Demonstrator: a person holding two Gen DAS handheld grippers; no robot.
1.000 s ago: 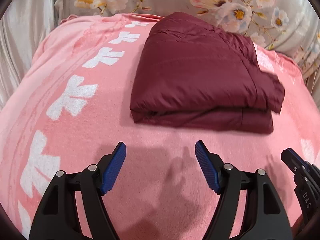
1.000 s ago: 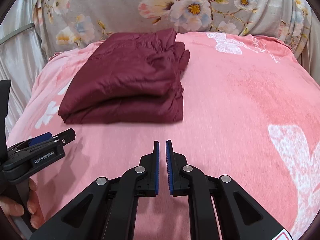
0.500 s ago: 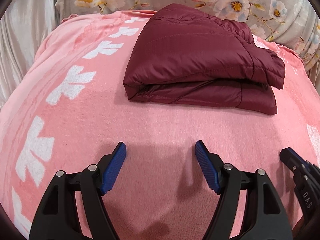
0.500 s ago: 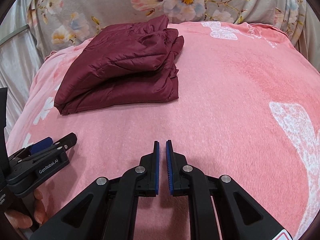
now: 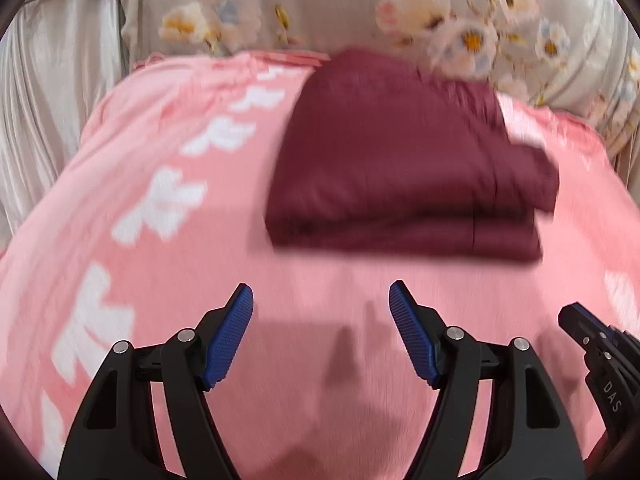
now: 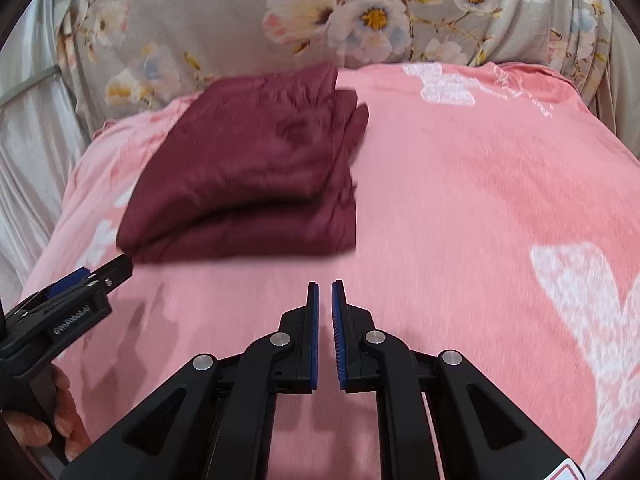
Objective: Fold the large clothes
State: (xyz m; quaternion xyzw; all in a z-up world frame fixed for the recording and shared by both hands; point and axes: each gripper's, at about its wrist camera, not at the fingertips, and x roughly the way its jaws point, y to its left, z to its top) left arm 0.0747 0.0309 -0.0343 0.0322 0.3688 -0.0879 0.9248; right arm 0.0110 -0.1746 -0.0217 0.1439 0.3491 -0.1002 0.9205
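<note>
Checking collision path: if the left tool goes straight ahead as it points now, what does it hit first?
Probably the near folded edge of the maroon garment, after passing over bare pink blanket. The left tool is open and empty; depth is uncertain.

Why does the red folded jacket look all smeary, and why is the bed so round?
Left wrist view: the folded maroon jacket and pink blanket are smeared by motion blur, while the left gripper is sharp. Right wrist view: milder blur; the fisheye lens bulges the blanket and darkens the corners.
</note>
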